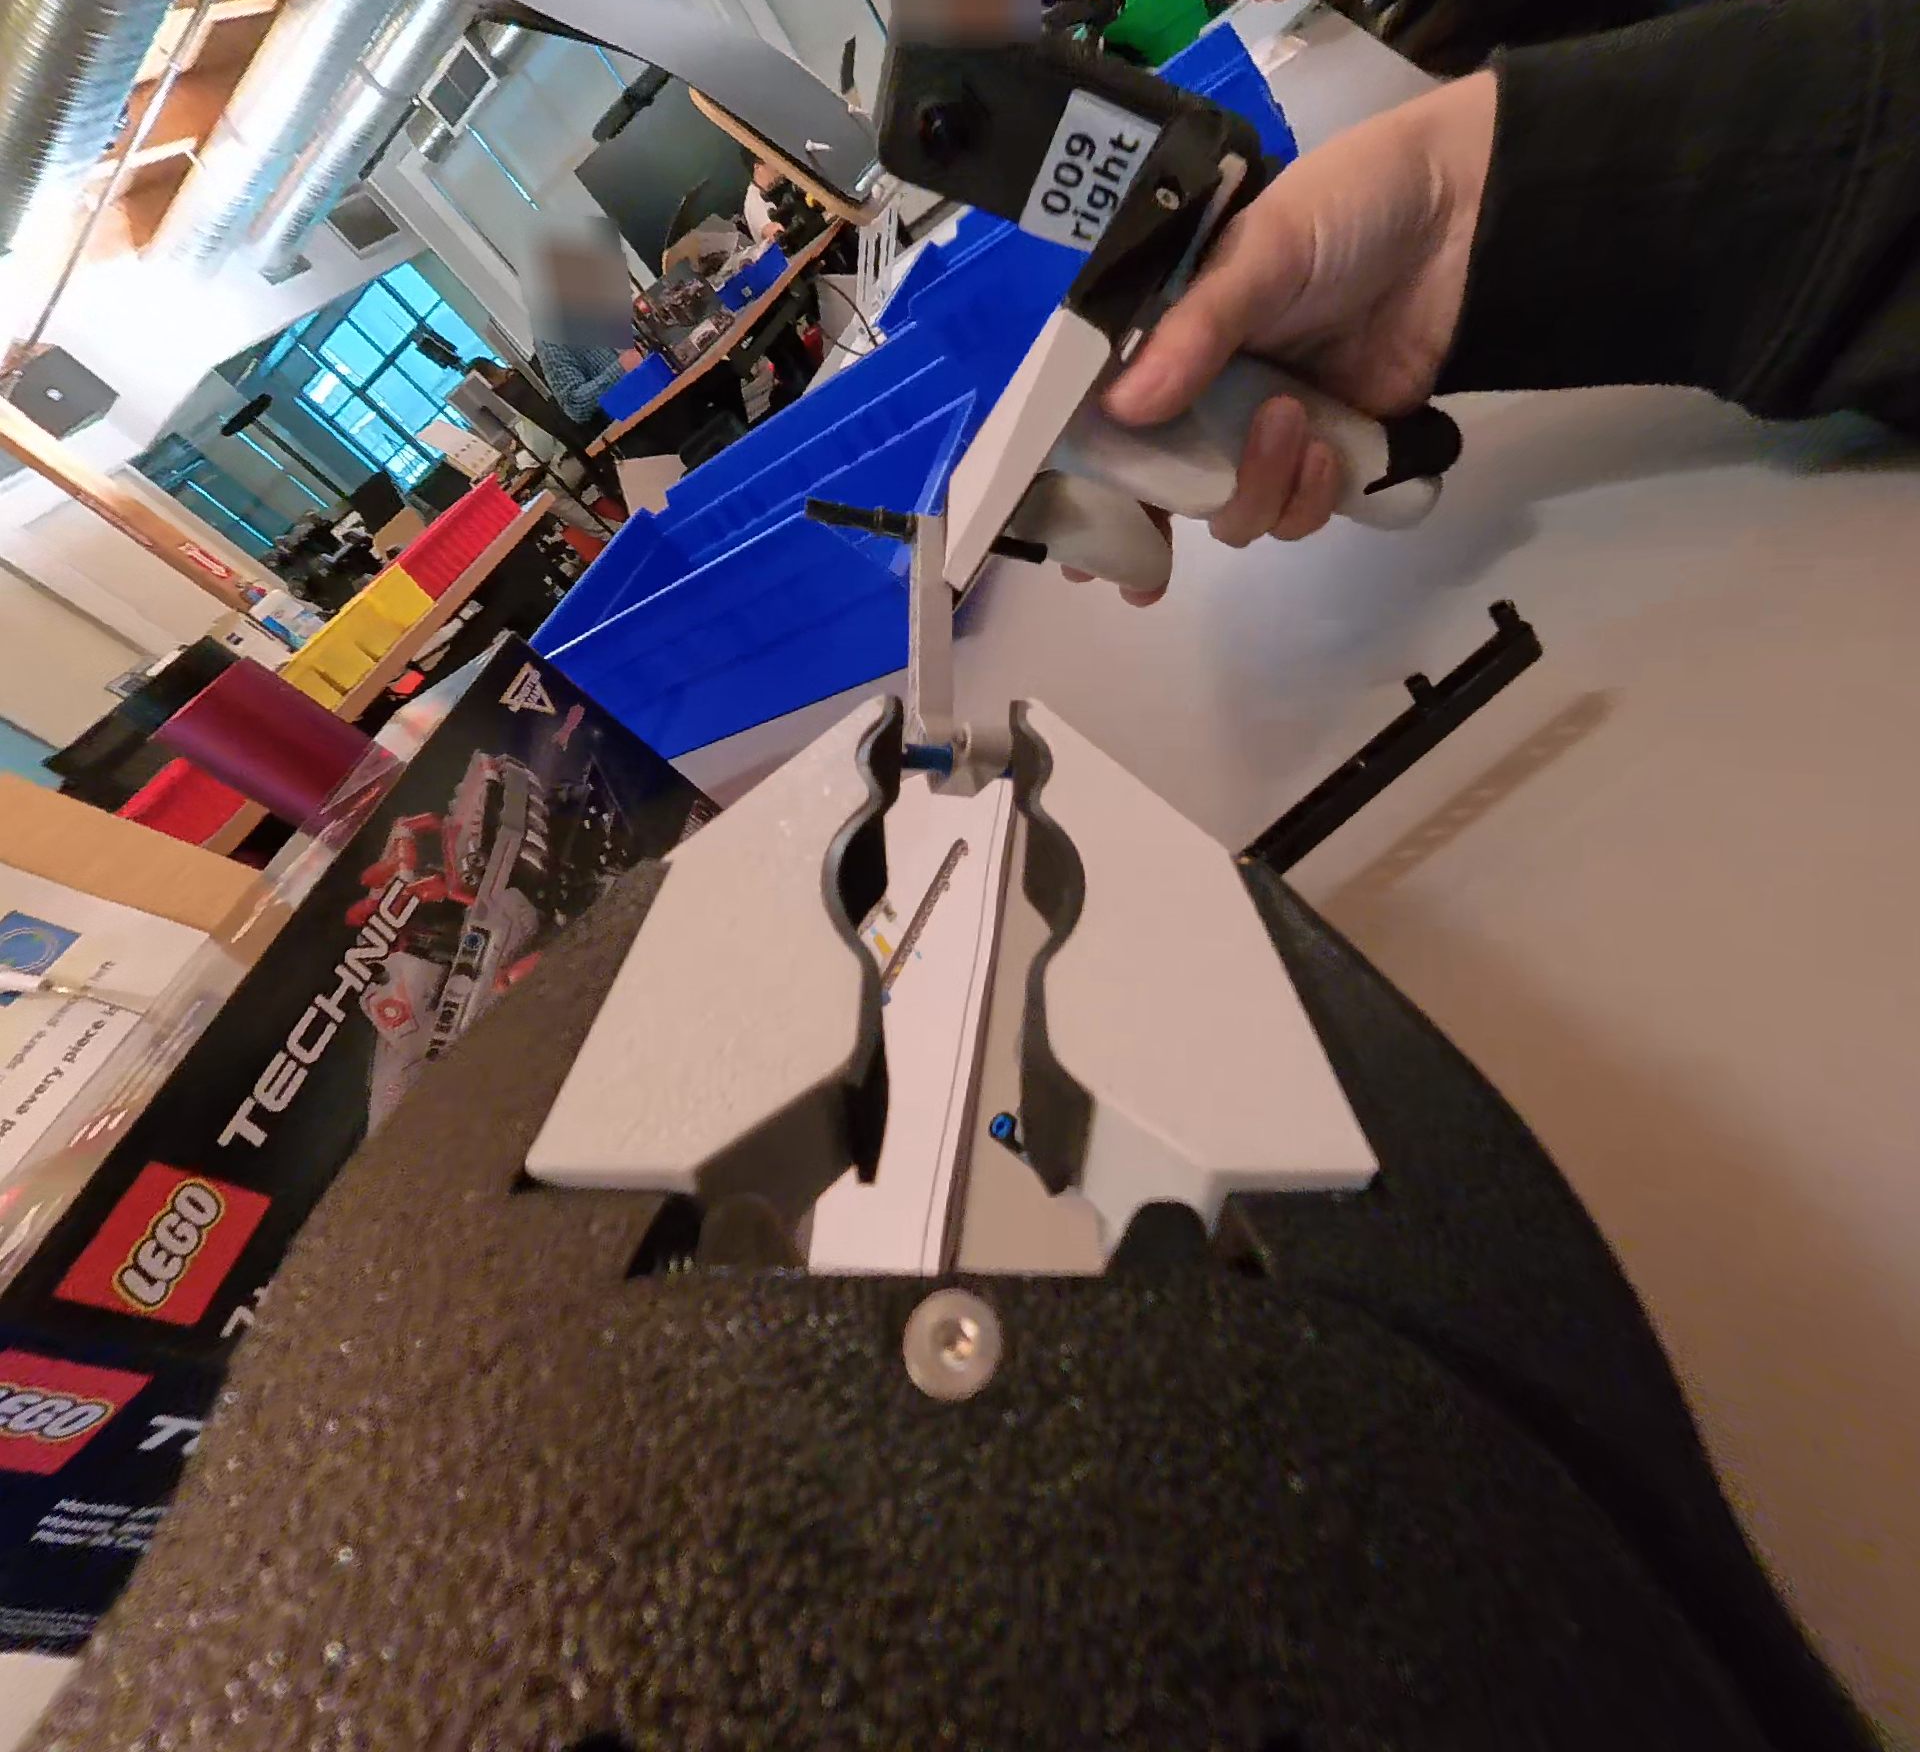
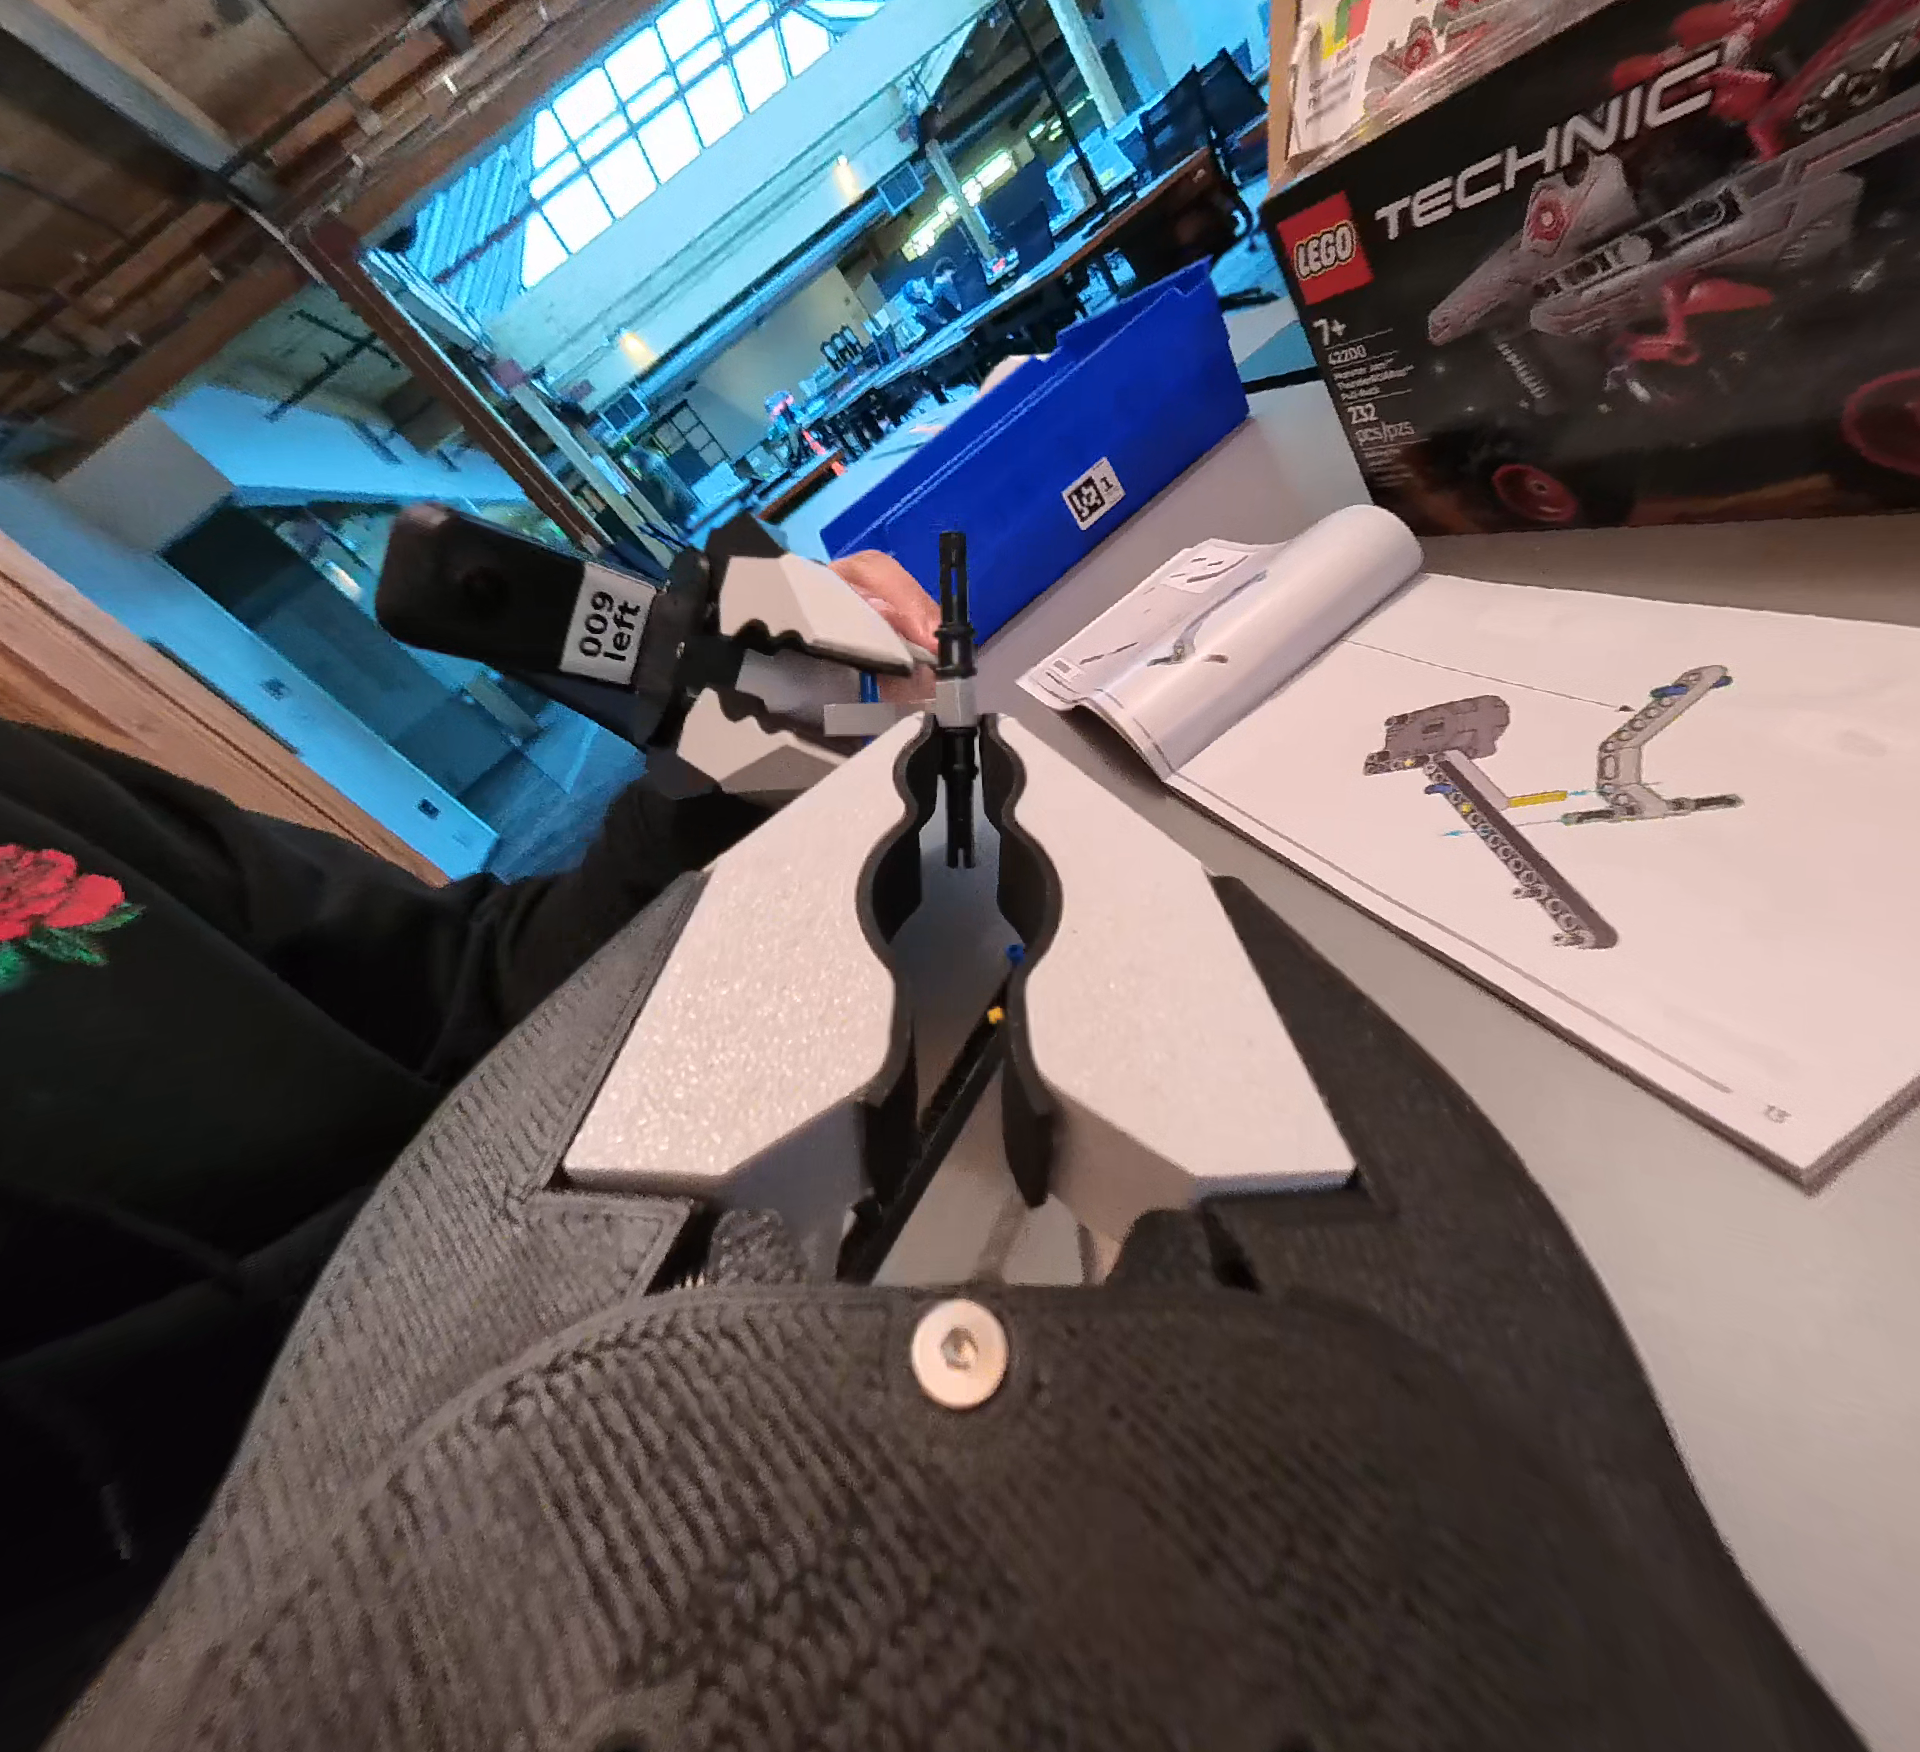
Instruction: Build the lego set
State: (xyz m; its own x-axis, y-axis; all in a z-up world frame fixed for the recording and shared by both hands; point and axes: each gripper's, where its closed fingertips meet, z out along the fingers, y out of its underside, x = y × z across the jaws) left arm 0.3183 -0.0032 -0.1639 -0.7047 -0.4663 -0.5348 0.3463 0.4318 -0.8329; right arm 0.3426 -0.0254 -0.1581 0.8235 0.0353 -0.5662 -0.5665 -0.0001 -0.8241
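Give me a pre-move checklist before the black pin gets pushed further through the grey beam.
1. Left gripper shut on grey beam: ok.
2. Right gripper shut on black pin: ok.
3. Pin through the beam's end hole: ok.
4. Pin fully seated: cannot tell.
5. Manual open to a build step: ok.
6. Long black beam on the table, out of the way: ok.

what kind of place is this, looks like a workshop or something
Probably a large shared workshop or lab: exposed ceiling ducts, rows of worktables with people at them, and blue parts bins beside a set box.
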